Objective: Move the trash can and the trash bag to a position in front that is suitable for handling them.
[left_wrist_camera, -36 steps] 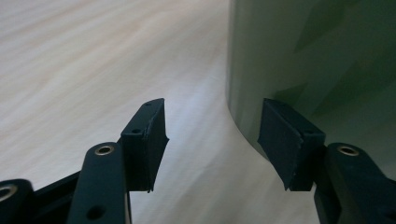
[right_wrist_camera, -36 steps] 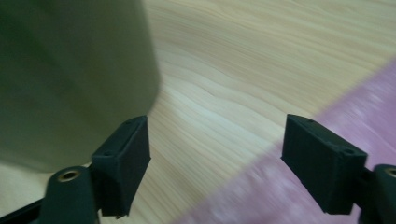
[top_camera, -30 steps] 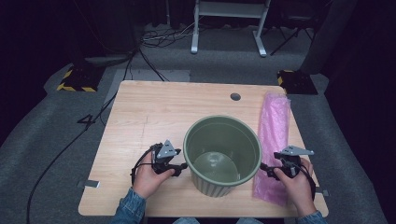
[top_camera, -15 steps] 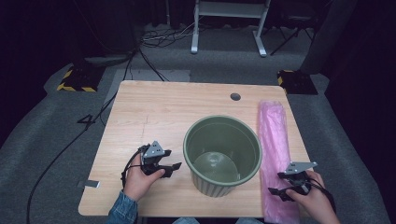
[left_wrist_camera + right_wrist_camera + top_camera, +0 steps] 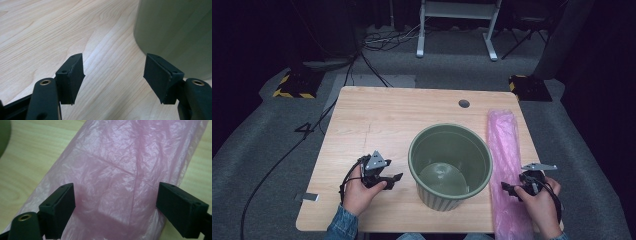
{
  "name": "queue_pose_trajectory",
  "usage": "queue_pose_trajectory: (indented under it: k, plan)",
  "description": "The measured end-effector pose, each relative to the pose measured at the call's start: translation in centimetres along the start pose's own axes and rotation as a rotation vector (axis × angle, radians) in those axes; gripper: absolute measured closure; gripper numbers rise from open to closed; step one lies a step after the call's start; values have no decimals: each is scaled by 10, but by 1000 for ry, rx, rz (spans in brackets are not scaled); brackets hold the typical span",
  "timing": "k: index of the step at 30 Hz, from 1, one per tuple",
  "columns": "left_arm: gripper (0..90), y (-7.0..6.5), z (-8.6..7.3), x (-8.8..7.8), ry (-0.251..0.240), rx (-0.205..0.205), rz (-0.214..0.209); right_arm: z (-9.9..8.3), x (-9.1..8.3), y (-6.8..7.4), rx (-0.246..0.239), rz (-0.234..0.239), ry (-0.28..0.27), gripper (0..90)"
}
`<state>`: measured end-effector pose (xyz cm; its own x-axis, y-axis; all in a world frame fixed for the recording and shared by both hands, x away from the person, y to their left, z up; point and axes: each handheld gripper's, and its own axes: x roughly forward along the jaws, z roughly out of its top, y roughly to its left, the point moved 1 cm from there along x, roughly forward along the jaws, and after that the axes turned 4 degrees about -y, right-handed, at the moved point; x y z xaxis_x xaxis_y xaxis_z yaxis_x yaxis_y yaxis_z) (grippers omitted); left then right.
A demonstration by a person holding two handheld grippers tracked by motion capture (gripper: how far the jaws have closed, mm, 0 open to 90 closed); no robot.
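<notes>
Pink crinkled plastic bag (image 5: 506,165), long and flat, lay along the 3 o'clock edge of the light wooden desk (image 5: 382,120), running from about 2 o'clock down to the near edge at 5 o'clock. The right tool (image 5: 518,188) hovered over the bag's near end at 5 o'clock; in the right gripper view (image 5: 115,207) its black jaws stood wide apart, having just been opening, with the pink film below and between them but not pinched by the pads. A round ribbed green plastic pot (image 5: 450,165) stood upright just beside the bag, near the desk's middle toward 6 o'clock. The left tool (image 5: 388,179) was at 7 o'clock, just beside the pot, its jaws spread apart with nothing but bare wood between them in the left gripper view (image 5: 113,75); the pot's wall (image 5: 175,32) rose at that view's 2 o'clock.
</notes>
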<state>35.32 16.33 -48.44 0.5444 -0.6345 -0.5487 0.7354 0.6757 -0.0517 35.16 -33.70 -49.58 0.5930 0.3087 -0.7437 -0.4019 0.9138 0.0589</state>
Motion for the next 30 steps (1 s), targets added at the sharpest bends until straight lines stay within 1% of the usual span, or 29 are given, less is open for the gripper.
queue_pose_trajectory:
  k: [2, 3, 5, 8, 10, 11, 12, 15, 16, 18, 19, 20, 21, 22, 23, 24, 25, 26, 27, 28, 30]
  plan:
    - [325, 1, -1, 0, 6, 4, 5, 4, 5, 1, -18, -22, 7, 144]
    - [325, 1, -1, 0, 7, -1, 6, 5, 6, 1, -23, -31, 9, 135]
    - [324, 1, -2, -1, 7, -2, 11, 7, 11, 2, -38, -44, 12, 92]
    - [322, 2, -3, -2, 11, -7, 15, 11, 14, 1, -29, -51, 19, 90]
    - [322, 1, -4, -4, 10, -14, 18, 15, 15, 0, -30, -50, 45, 96]
    - [322, 1, -5, -5, 9, -16, 21, 17, 16, 0, -29, -50, 58, 119]
    - [322, 1, -5, -6, 10, -14, 20, 19, 15, 1, -35, -45, 66, 175]
    - [321, 1, -7, -9, -1, -36, 20, 24, 13, 2, -68, -17, 71, 394]
    - [321, 1, -7, -10, 1, -33, 21, 26, 13, 3, -80, -7, 71, 470]
    - [320, 2, -9, -12, 1, -38, 26, 29, 13, 3, -103, 16, 71, 631]
    - [320, 3, -9, -13, -1, -39, 28, 30, 13, 3, -112, 29, 71, 696]
    - [320, 3, -10, -13, -4, -45, 29, 30, 14, 4, -117, 48, 72, 783]
    - [320, 4, -11, -14, -2, -49, 32, 31, 14, 3, -120, 65, 70, 845]
    - [320, 4, -12, -15, -6, -54, 33, 30, 15, 2, -134, 100, 48, 886]
    - [320, 5, -12, -15, -6, -56, 33, 30, 15, 2, -134, 100, 48, 886]
    - [320, 5, -13, -16, -11, -62, 34, 29, 16, 1, -135, 107, 33, 890]
    - [320, 6, -13, -16, -10, -63, 34, 26, 16, 0, -139, 123, -3, 892]
    - [320, 6, -14, -17, -13, -70, 35, 25, 15, -1, -144, 137, -26, 894]
    - [321, 6, -14, -17, -14, -70, 34, 25, 11, -1, -161, 159, -82, 895]
    - [321, 6, -14, -17, -15, -74, 34, 25, 11, -1, -161, 159, -82, 895]
    - [321, 6, -14, -17, -17, -77, 35, 26, 5, -2, -179, 169, -119, 895]
